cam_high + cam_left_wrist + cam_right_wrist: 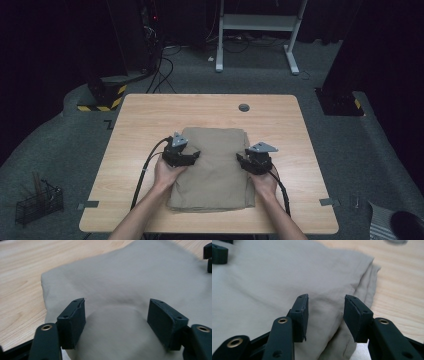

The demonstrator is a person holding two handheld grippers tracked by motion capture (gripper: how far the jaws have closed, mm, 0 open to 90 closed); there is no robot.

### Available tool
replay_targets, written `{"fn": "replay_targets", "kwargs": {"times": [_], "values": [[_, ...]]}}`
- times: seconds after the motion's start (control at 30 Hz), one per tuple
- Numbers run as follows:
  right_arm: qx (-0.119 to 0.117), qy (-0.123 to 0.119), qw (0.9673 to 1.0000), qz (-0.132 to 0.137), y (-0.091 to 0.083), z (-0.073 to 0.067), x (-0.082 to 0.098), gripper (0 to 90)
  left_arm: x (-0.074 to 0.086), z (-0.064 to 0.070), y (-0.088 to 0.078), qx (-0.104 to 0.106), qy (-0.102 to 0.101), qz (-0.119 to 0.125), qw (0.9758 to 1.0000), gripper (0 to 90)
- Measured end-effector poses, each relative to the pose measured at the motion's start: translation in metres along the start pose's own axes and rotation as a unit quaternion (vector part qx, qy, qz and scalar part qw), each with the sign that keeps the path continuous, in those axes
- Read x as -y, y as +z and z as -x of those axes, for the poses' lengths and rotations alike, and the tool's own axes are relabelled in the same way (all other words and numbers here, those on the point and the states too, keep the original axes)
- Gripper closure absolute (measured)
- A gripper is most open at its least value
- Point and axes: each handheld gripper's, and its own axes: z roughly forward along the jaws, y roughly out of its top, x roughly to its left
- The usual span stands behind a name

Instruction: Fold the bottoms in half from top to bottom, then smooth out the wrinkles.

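Folded beige cloth [215,170] lies flat mid-bench [150,115], toward the near edge. Left tongs [189,156] over the cloth's left edge, jaws apart, a raised hump of fabric between the pads [75,322] but not pinched. Right tongs [248,161] at the cloth's right edge, jaws apart over the layered fold, gripping nothing. Wire basket [39,202] on floor, far left.

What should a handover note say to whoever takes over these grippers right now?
Left gripper: open, over the left edge of the folded beige cloth, nothing pinched.
Right gripper: open at the cloth's right edge, nothing pinched.
Cloth: lies folded in a neat stack at the middle of the table.
Done: cloth looks folded.
Left: probably one more fold or a tidy-up; cannot tell which.
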Motion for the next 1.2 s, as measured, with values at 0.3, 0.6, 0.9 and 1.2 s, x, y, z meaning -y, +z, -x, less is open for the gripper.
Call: {"fn": "replay_targets", "kwargs": {"times": [0.3,0.6,0.9,1.2], "values": [[-0.03,-0.017,0.9994,0.004,-0.014,-0.027,0.007,53.2,0.012,0.019,-0.014,0.018,0.001,-0.003,0.9998,30.3],[-0.01,-0.023,0.9987,-0.045,-0.009,-0.015,0.026,52.9,0.036,0.003,-0.015,0.004,-0.024,-0.023,0.9994,28.7],[-0.024,-0.038,0.9989,-0.015,-0.031,-0.032,0.024,52.5,0.039,0.027,-0.046,0.017,-0.003,0.0,0.9998,26.9],[-0.035,-0.06,0.9956,-0.064,-0.03,-0.047,0.042,50.3,0.067,0.036,-0.04,0.004,0.007,-0.052,0.9986,27.5]]}}
